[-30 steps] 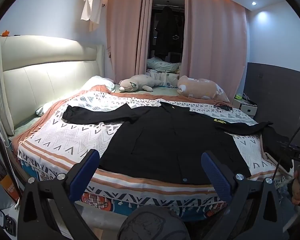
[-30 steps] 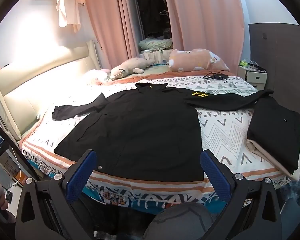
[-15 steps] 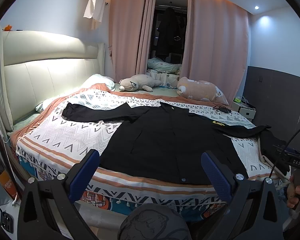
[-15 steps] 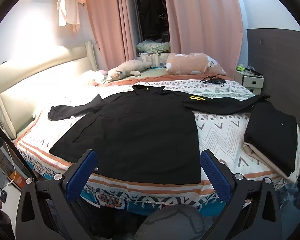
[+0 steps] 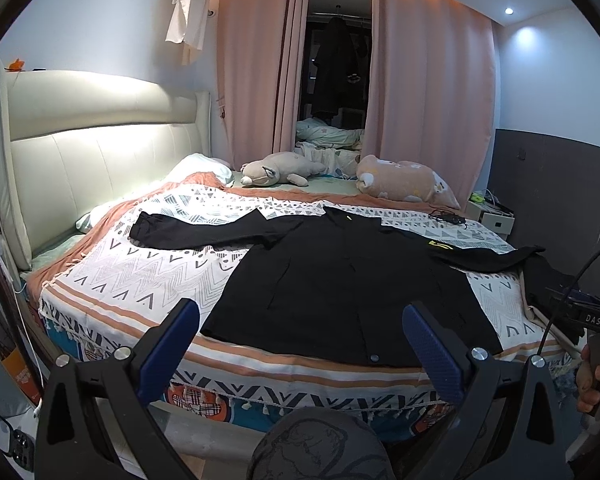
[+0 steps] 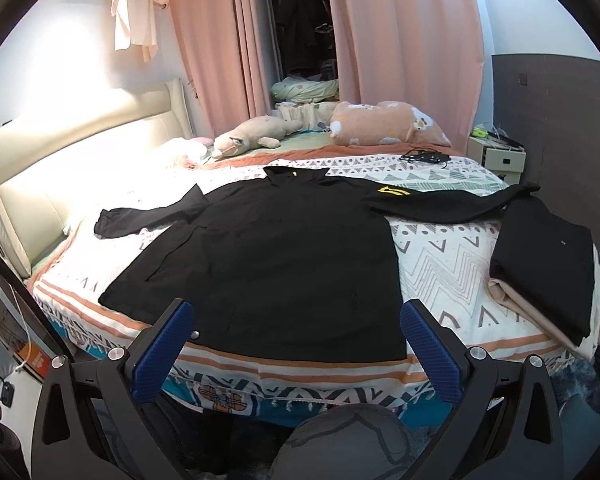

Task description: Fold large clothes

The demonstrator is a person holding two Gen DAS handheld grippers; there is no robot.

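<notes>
A large black jacket [image 5: 340, 280] lies flat and spread on the patterned bed cover [image 5: 140, 276], both sleeves stretched out sideways, a yellow mark on its right sleeve. It also shows in the right wrist view [image 6: 276, 256]. My left gripper [image 5: 300, 344] is open and empty, held before the bed's near edge, apart from the jacket's hem. My right gripper [image 6: 296, 340] is open and empty, also in front of the near edge by the hem.
A folded black garment on a beige one [image 6: 548, 264] lies at the bed's right edge. Two plush toys [image 5: 284, 170] [image 5: 404, 184] and a black cable bundle [image 6: 424, 157] lie at the far side. A padded headboard [image 5: 80, 160] stands left, a nightstand [image 6: 496, 156] far right.
Both grippers have drifted slightly, the views tilting a little upward and the bed sitting lower in frame. The jacket has not moved. Both grippers stay open.
</notes>
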